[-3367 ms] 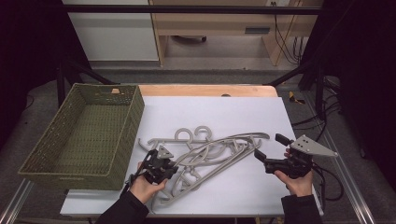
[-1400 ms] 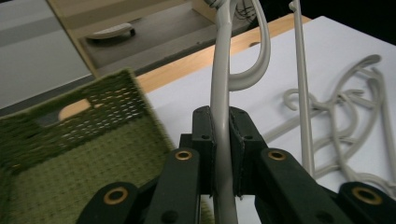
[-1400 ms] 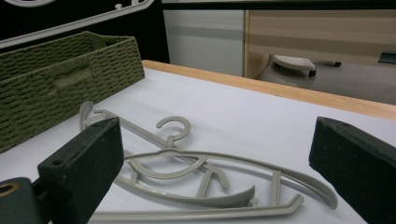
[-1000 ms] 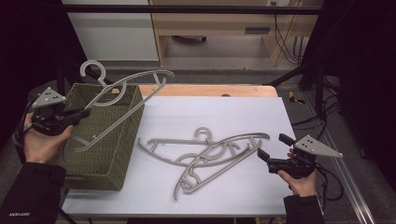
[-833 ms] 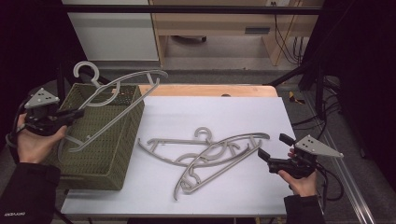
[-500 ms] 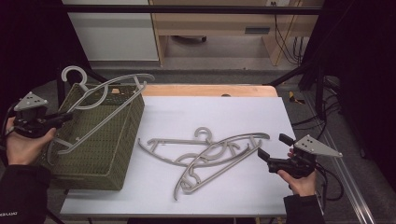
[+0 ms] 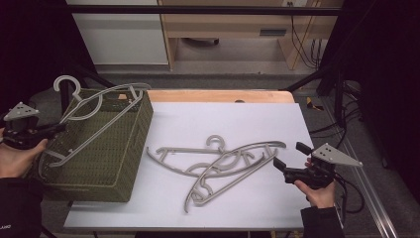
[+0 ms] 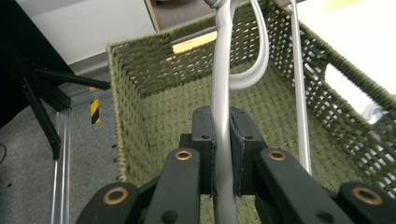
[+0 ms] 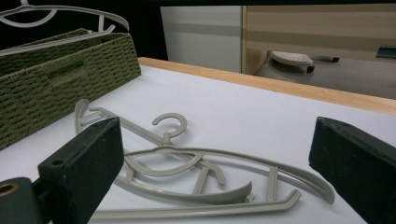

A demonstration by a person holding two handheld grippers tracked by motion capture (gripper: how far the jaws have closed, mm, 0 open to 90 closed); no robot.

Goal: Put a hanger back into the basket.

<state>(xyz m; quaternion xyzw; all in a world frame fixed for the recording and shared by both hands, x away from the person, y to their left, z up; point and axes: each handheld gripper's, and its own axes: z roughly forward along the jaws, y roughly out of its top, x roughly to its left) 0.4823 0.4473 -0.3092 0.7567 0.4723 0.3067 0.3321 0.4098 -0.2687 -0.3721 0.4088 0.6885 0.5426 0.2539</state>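
The left gripper (image 8: 222,154) pinches a grey plastic hanger (image 7: 94,111) over the green woven basket (image 7: 106,168) at nine o'clock — its hook could snag the rim. The right gripper (image 7: 292,159) waits open-jawed at four o'clock.

Left hand-held gripper (image 7: 49,130) holds a hanger (image 7: 94,116) over the basket (image 7: 116,148).

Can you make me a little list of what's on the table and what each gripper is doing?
surface: white table
basket: green woven basket at the table's left end
held hanger: grey hanger above the basket
left gripper: shut on the held hanger
loose hangers: two grey hangers lying crossed on the table
right gripper: open, holding nothing, beside the loose hangers
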